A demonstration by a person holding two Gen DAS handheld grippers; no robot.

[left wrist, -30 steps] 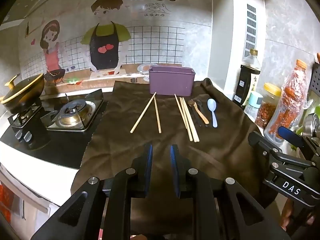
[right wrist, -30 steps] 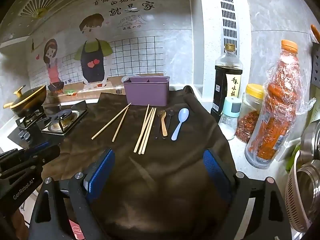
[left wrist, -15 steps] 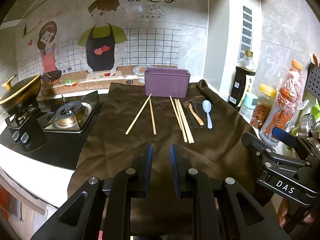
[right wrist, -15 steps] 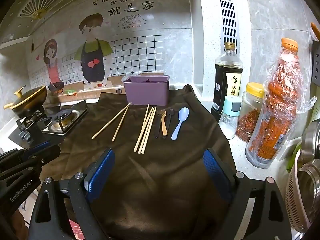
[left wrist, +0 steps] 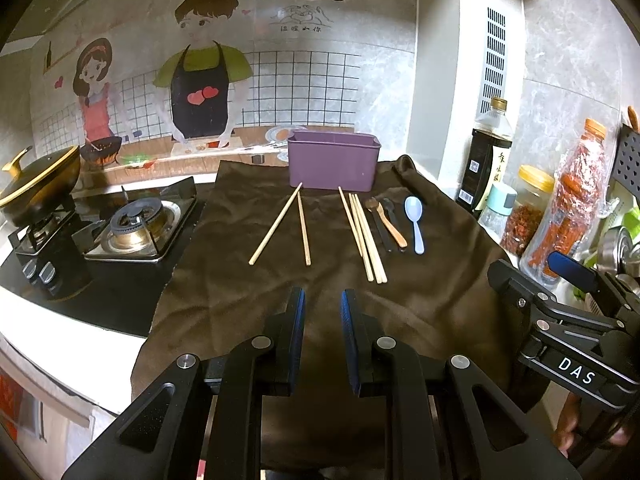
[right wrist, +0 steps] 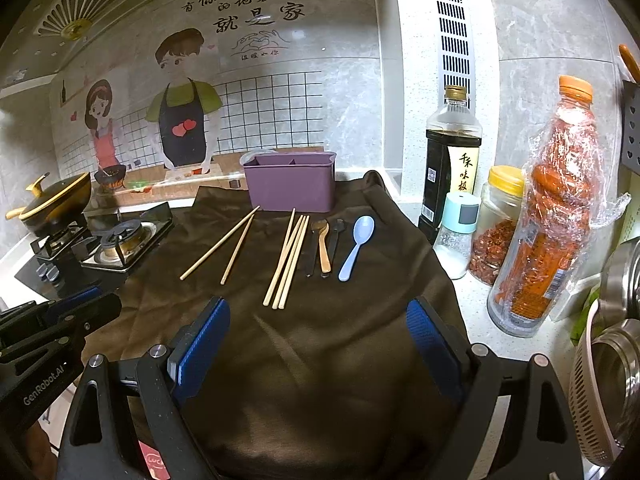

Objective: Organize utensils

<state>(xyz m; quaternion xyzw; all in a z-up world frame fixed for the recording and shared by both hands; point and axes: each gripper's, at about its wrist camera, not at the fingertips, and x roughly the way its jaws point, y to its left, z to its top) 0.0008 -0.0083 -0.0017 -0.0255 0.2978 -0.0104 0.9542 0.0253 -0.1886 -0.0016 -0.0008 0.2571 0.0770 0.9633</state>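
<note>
A white kitchen counter [left wrist: 60,344] carries a brown cloth [left wrist: 248,304], a black gas stove [left wrist: 132,232], a soy sauce bottle [right wrist: 450,168], a salt shaker [right wrist: 458,236], a chili jar [right wrist: 496,224] and a plastic-wrapped bottle [right wrist: 548,220].

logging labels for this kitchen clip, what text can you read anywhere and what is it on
"DAS": white letters on the right gripper.
"GenRobot.AI": on the left gripper.
"有你在的地方 就是家": large characters on the wall mural; the small line under its heart sketch is too blurred.
Soy sauce bottle: label characters too unclear to read.
</note>
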